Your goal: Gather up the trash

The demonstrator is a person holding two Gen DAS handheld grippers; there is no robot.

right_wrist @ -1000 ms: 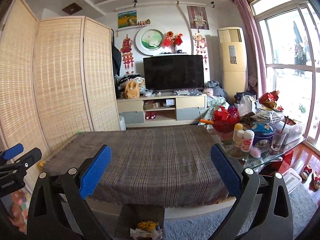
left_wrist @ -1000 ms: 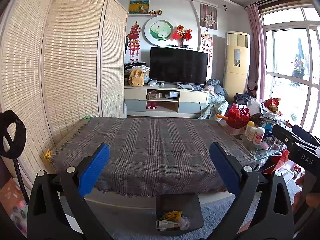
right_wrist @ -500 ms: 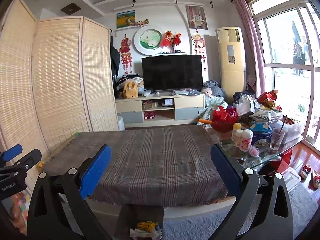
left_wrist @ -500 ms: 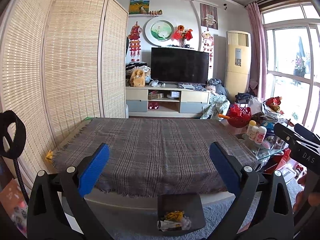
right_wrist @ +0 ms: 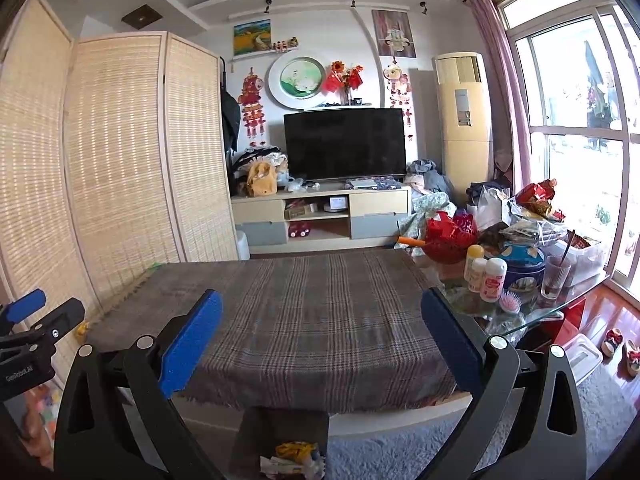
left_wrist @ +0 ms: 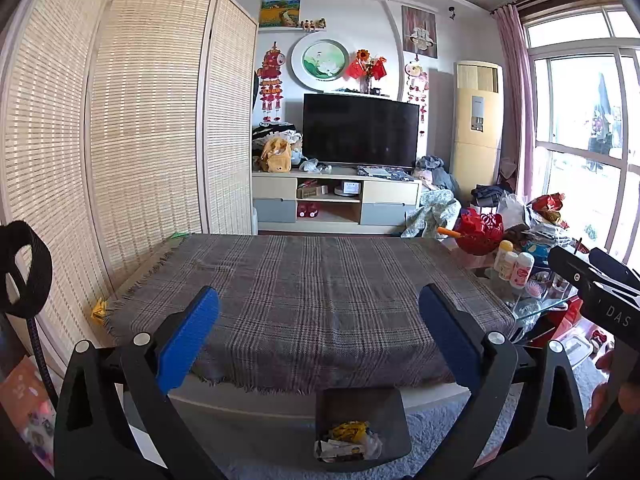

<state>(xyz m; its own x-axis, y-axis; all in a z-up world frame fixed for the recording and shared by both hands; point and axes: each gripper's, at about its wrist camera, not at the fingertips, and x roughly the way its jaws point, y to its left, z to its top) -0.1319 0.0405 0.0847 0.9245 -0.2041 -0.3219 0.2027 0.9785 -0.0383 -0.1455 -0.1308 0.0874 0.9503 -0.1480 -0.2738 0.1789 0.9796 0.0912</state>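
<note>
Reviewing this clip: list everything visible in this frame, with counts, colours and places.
plaid cloth: one, grey-brown, covering the table
bin: one, dark, on the floor at the table's near edge
trash: several pieces, yellow and white, inside the bin
television: one, black, on the far cabinet
folding screen: one, straw-coloured, along the left
red basket: one, on the glass table to the right
bottles: three, white and yellow, same glass table
left gripper: blue pads, open, empty
right gripper: blue pads, open, empty
</note>
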